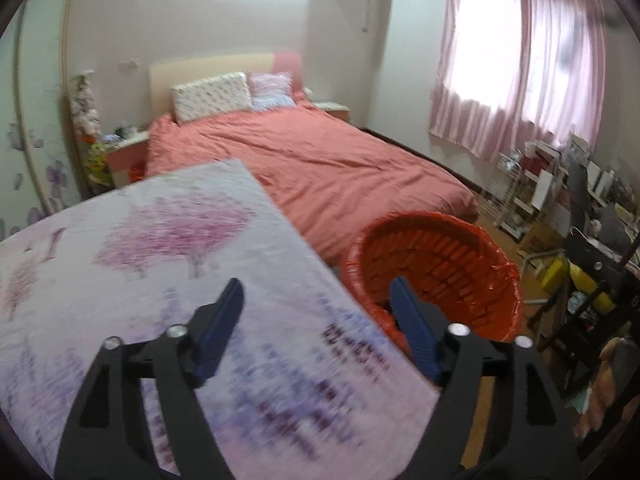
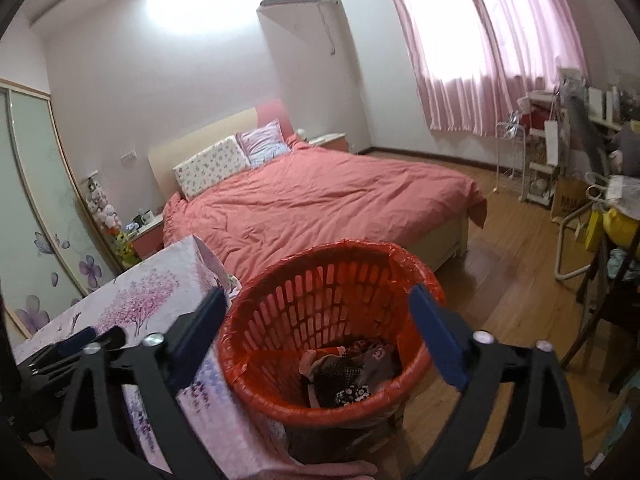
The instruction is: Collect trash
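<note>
Upright, the red basket (image 2: pixel 332 320) opens upward.

Daylight pours through the pink curtains (image 1: pixel 516 60) and blows the window out to plain white in both of my views. On the right wrist view a ceiling light (image 2: pixel 200 0) adds a second hot glare patch. The room itself is evenly lit, with soft shadows. My left wrist view is smeared — the flowered box (image 1: pixel 180 280) and its print are blurred. Both fisheyes bend the walls and go black at the corners — the wardrobe (image 2: pixel 36 208) bows.
</note>
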